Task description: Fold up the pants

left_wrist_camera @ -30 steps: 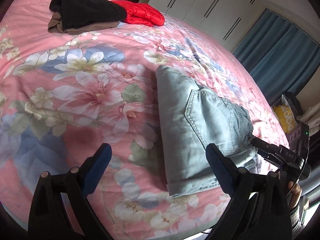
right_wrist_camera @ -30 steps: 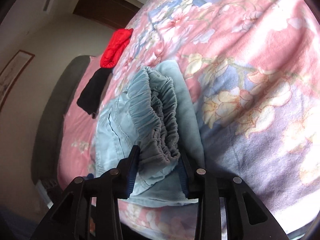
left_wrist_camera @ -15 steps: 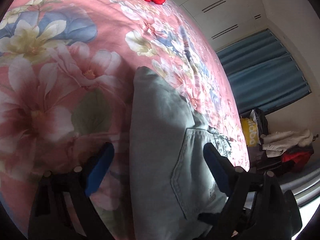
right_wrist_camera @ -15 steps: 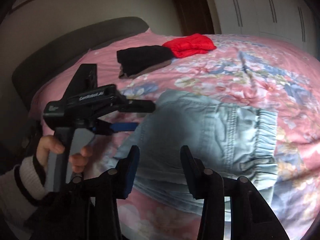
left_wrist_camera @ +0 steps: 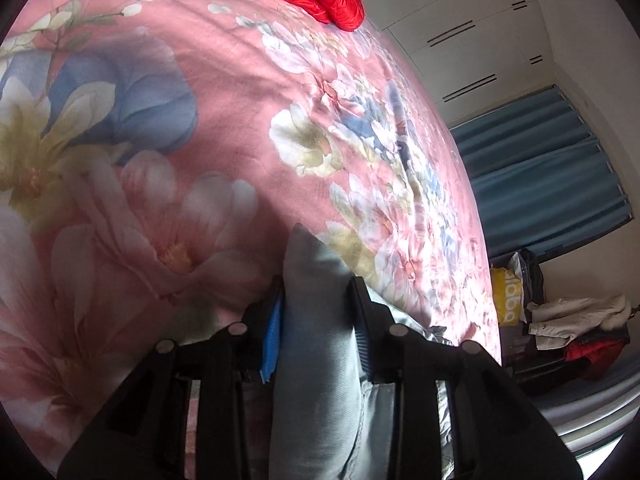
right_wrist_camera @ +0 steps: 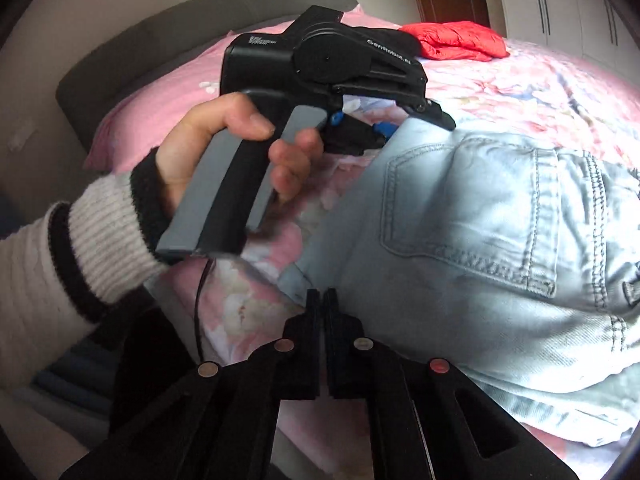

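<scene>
Two grippers: left gripper (left_wrist_camera: pixel 316 304) was closing its jaws on a folded edge of the light denim pants (right_wrist_camera: pixel 480 232), cloth between the pads; right gripper (right_wrist_camera: pixel 321 300) had its jaws pressed together, and whether the nearest corner of denim was caught between them could not be told.
Pants' place: folded on the floral bedspread (left_wrist_camera: pixel 200 120), back pocket up.
Risk: thick fold could slip from the left pads if lifted before they bite, spilling the layers; cause, a shallow hold near the edge.
Left wrist view only: teal curtain (left_wrist_camera: pixel 540 168), clothes heap (left_wrist_camera: pixel 576 320).
Right wrist view only: a person's hand (right_wrist_camera: pixel 224 148) squeezing the left gripper's handle, grey headboard (right_wrist_camera: pixel 160 40).
Both views: red jacket (right_wrist_camera: pixel 456 40).
</scene>
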A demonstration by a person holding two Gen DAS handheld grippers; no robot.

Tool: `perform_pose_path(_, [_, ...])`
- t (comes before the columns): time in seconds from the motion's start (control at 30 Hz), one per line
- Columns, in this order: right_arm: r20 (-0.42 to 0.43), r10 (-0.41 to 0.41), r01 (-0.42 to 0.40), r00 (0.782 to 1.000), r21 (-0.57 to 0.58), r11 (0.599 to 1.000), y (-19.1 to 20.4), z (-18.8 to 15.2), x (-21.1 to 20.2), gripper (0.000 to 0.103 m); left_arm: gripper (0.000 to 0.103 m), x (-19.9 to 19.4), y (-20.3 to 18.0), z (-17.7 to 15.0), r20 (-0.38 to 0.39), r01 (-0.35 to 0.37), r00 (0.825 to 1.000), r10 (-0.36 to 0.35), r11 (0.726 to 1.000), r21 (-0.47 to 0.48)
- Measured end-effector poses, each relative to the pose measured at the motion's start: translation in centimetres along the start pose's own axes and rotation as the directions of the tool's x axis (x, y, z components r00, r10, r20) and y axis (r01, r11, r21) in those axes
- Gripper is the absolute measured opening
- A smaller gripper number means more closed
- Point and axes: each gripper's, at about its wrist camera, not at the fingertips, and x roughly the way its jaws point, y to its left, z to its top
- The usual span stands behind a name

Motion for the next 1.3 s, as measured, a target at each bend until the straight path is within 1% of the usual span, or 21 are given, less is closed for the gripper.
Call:
perform_pose_path(0.03, [-0.019, 0.005, -0.005, 1.0, -0.022, 1.0, 0.5, -0.3, -0.2, 0.004, 0.037, -0.5, -0.3, -0.1, 0.011, -0.019, 1.0, 0.019, 1.0, 0.025])
perform_pose_path(0.07, [-0.05, 0.014, -0.016, 0.999, -0.038, 0.999, 0.9, -0.7, -0.2, 0.004, 0.054, -1.0, -0.5, -0.3, 0.017, -0.03, 0.999, 0.029, 0.999, 0.042])
perform_pose_path(0.13, [-0.057, 0.008, -0.011, 0.998, -0.046, 0.999, 1.0, -1.5, -1.4, 0.004, 0.073, -2.2, -0.3, -1.0, 0.029, -0.015, 0.999, 0.013, 0.999, 0.048])
perform_pose_path(0.2, [-0.006, 0.035, -0.035, 0.999, -0.005, 0.999, 0.4, -2.0, -3.6, 0.004, 0.072, -3.6, 0.1, -1.8, 0.032, 0.004, 0.999, -0.005, 0.999, 0.047])
perform_pose_path(0.27, [0.052, 0.051, -0.055, 0.997, 0.068, 0.996, -0.9, -2.0, -6.0, 0.014, 0.072, -4.8, 0.7, -3.0, 0.033, 0.018, 0.999, -0.019, 0.999, 0.032])
perform_pose_path(0.3, [0.085, 0.048, -0.057, 0.995, 0.107, 0.993, -1.8, -2.0, -7.3, 0.016, 0.072, -5.3, 1.0, -3.7, 0.026, 0.037, 0.999, -0.038, 0.999, 0.024])
perform_pose_path(0.33, [0.116, 0.038, -0.056, 0.992, 0.149, 0.987, -2.9, -1.9, -8.5, 0.024, 0.072, -5.9, 1.3, -4.5, 0.023, 0.052, 0.998, -0.053, 0.999, 0.016])
perform_pose_path(0.37, [0.144, 0.027, -0.056, 0.989, 0.198, 0.979, -4.1, -1.8, -9.7, 0.041, 0.073, -6.1, 1.5, -5.2, 0.021, 0.055, 0.998, -0.055, 0.998, 0.011])
perform_pose_path(0.4, [0.166, 0.013, -0.056, 0.986, 0.255, 0.965, -5.5, -1.8, -10.8, 0.053, 0.073, -6.4, 1.8, -6.0, 0.012, 0.053, 0.999, -0.053, 0.999, 0.007])
perform_pose_path(0.43, [0.19, -0.009, -0.053, 0.982, 0.319, 0.946, -6.9, -1.9, -11.8, 0.069, 0.073, -6.3, 1.9, -6.6, 0.002, 0.054, 0.999, -0.054, 0.999, -0.001])
perform_pose_path(0.47, [0.221, -0.026, -0.061, 0.975, 0.378, 0.924, -8.2, -2.2, -12.9, 0.071, 0.073, -6.3, 2.3, -7.2, -0.012, 0.056, 0.998, -0.056, 0.998, -0.015])
perform_pose_path(0.5, [0.248, -0.029, -0.084, 0.968, 0.43, 0.899, -9.6, -2.5, -13.7, 0.071, 0.073, -6.3, 2.5, -7.8, -0.025, 0.056, 0.998, -0.057, 0.998, -0.027])
perform_pose_path(0.57, [0.27, -0.046, -0.114, 0.962, 0.548, 0.829, -12.5, -3.4, -14.6, 0.072, 0.072, -6.3, 2.7, -8.8, -0.028, 0.051, 0.998, -0.051, 0.998, -0.023])
perform_pose_path(0.63, [0.263, -0.058, -0.131, 0.963, 0.645, 0.753, -15.0, -4.4, -14.6, 0.073, 0.072, -6.4, 2.4, -9.3, -0.026, 0.046, 0.999, -0.046, 0.999, -0.008])
perform_pose_path(0.73, [0.227, -0.041, -0.148, 0.973, 0.748, 0.647, -18.1, -5.8, -13.2, 0.073, 0.073, -6.2, 1.7, -9.8, -0.04, 0.043, 0.998, -0.042, 0.999, 0.017])
perform_pose_path(0.77, [0.222, -0.021, -0.162, 0.975, 0.77, 0.617, -18.5, -6.2, -12.5, 0.073, 0.073, -5.9, 1.3, -9.8, -0.048, 0.034, 0.998, -0.033, 0.999, 0.038])
perform_pose_path(0.83, [0.238, 0.007, -0.197, 0.971, 0.786, 0.586, -19.0, -6.4, -11.6, 0.073, 0.072, -5.1, 0.4, -9.7, -0.063, 0.004, 0.998, 0.001, 0.997, 0.077])
perform_pose_path(0.9, [0.239, 0.024, -0.208, 0.971, 0.787, 0.58, -19.4, -6.1, -11.0, 0.073, 0.072, -4.4, -0.3, -9.7, -0.072, -0.016, 0.997, 0.024, 0.994, 0.11])
perform_pose_path(1.0, [0.22, 0.04, -0.199, 0.975, 0.776, 0.599, -19.5, -4.9, -10.1, 0.073, 0.072, -3.1, -1.4, -9.5, -0.084, -0.033, 0.995, 0.046, 0.988, 0.151])
perform_pose_path(1.13, [0.142, 0.042, -0.136, 0.989, 0.755, 0.641, -19.3, -3.5, -8.6, 0.073, 0.073, -1.3, -2.6, -9.4, -0.097, -0.065, 0.991, 0.088, 0.974, 0.215])
perform_pose_path(1.3, [0.097, 0.04, -0.097, 0.994, 0.696, 0.711, -18.4, -2.0, -6.9, 0.073, 0.075, -0.3, -3.2, -9.3, -0.092, -0.087, 0.989, 0.114, 0.963, 0.255])
